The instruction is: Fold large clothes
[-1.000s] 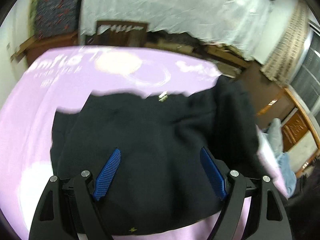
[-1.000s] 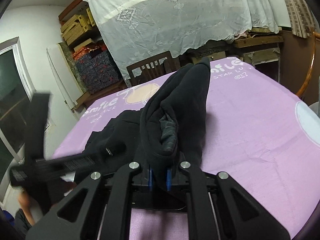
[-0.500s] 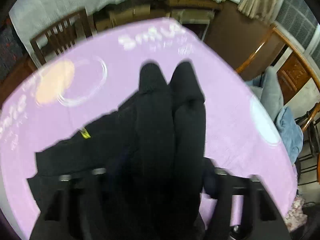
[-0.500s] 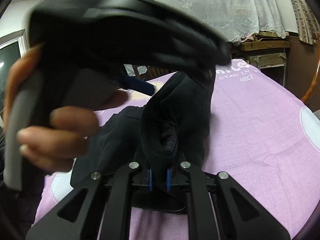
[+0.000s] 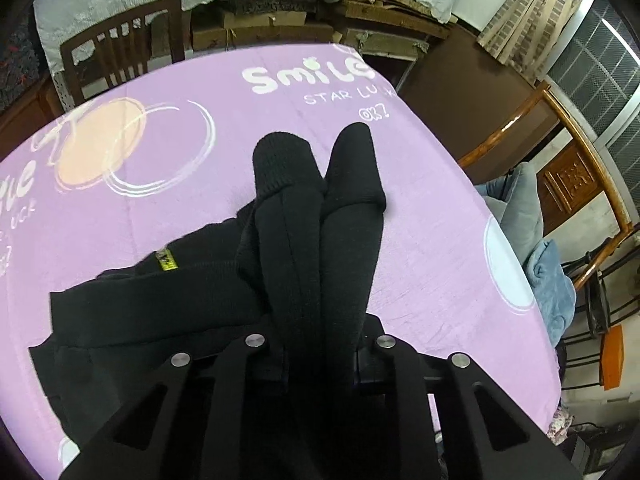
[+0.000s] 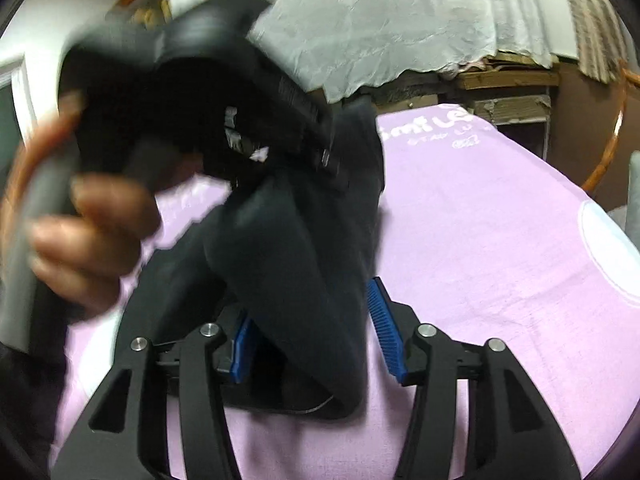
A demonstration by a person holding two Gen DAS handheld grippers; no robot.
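Nearest in the left wrist view, the left gripper [image 5: 318, 364] is clamped on the two doubled, ribbed-cuffed sleeves of the black knit sweater [image 5: 316, 216], which run toward 12 o'clock over the lilac printed cotton tablecloth [image 5: 192, 80]. The right gripper [image 6: 314, 332] stands wide, its blue ridged pads [image 6: 386, 326] flanking loose black cloth without pinching it. At 10 o'clock a blurred hand [image 6: 86, 232] grips the other tool. Beyond, a dark wooden slatted chair [image 5: 120, 52] and white lace sheet [image 6: 380, 28].

Dim indoor light, heavy fisheye edge warp, motion-blurred hand [image 6: 80, 232] in right view
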